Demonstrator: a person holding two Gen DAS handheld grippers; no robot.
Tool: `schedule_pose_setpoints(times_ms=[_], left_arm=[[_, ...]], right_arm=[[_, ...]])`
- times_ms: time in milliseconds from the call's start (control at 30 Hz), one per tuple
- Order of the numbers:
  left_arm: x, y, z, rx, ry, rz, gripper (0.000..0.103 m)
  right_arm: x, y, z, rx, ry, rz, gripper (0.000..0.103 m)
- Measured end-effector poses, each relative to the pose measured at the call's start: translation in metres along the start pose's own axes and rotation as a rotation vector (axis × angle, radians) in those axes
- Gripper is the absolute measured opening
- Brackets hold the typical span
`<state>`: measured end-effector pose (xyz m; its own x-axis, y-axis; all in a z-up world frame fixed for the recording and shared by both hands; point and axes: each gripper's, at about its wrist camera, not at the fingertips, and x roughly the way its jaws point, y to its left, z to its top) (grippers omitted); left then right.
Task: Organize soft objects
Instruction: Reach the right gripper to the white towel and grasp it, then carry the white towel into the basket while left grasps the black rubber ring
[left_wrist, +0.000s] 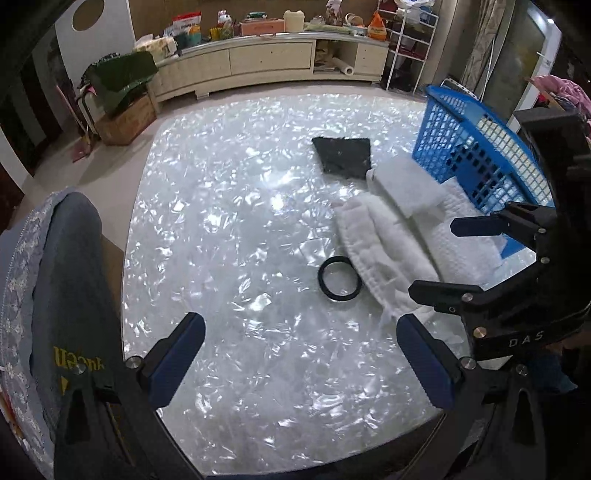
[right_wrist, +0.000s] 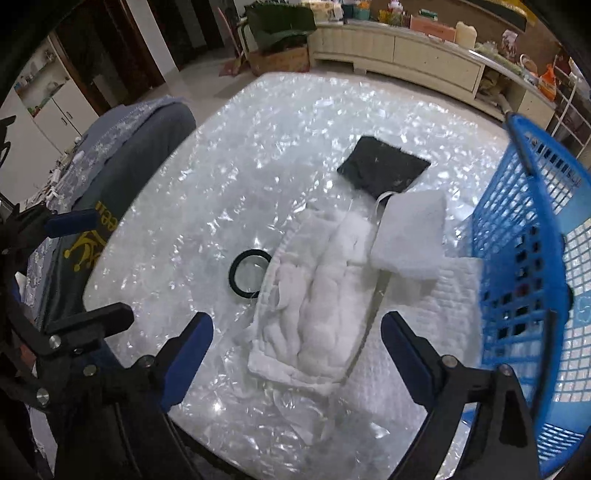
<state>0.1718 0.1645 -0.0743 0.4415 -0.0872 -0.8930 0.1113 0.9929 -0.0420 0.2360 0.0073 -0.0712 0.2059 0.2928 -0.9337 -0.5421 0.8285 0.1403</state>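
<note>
A white quilted cloth lies crumpled on the shiny white table, also in the left wrist view. A folded white pad rests on its far end, by a black cloth. A black ring lies left of the white cloth. A blue basket stands at the right. My right gripper is open, just above the cloth's near end. My left gripper is open and empty over bare table, near the ring. The right gripper shows open in the left wrist view.
A chair draped in grey-blue fabric stands at the table's left edge. A long cream cabinet with clutter runs along the far wall. A white wire rack stands behind the basket.
</note>
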Motion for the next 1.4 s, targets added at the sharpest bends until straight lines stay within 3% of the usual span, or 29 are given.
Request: schedule_pose_setpoints(times_ms=[400, 500, 700, 800, 867, 933, 1167, 1400], left_arm=[[0.038, 0.016, 0.002, -0.015, 0.049, -0.02, 0.103], [0.043, 0.018, 0.002, -0.018, 0.053, -0.029, 0.103], [0.046, 0.014, 0.003, 0.024, 0.04, 0.004, 0.103], [0.045, 0.014, 0.004, 0.017, 0.039, -0.011, 0.103], [0.044, 0.014, 0.004, 0.013, 0.037, -0.015, 0.103], [0.042, 0.014, 0.005, 0.009, 0.031, -0.017, 0.103], [0.029, 0.008, 0.006, 0.009, 0.011, -0.041, 0.103], [0.009, -0.004, 0.007, 0.027, -0.018, -0.063, 0.103]], right_arm=[[0.047, -0.003, 0.007, 0.002, 0.115, -0.033, 0.076], [0.058, -0.006, 0.008, 0.007, 0.141, -0.039, 0.068], [0.062, 0.001, 0.007, -0.052, 0.139, -0.092, 0.063], [0.063, 0.003, 0.004, -0.063, 0.139, -0.107, 0.053], [0.06, 0.004, 0.002, -0.057, 0.133, -0.108, 0.032], [0.057, 0.002, 0.0, -0.044, 0.132, -0.097, 0.026], [0.034, 0.002, -0.01, -0.013, 0.091, -0.047, 0.023], [-0.019, 0.003, -0.016, 0.004, 0.015, -0.015, 0.023]])
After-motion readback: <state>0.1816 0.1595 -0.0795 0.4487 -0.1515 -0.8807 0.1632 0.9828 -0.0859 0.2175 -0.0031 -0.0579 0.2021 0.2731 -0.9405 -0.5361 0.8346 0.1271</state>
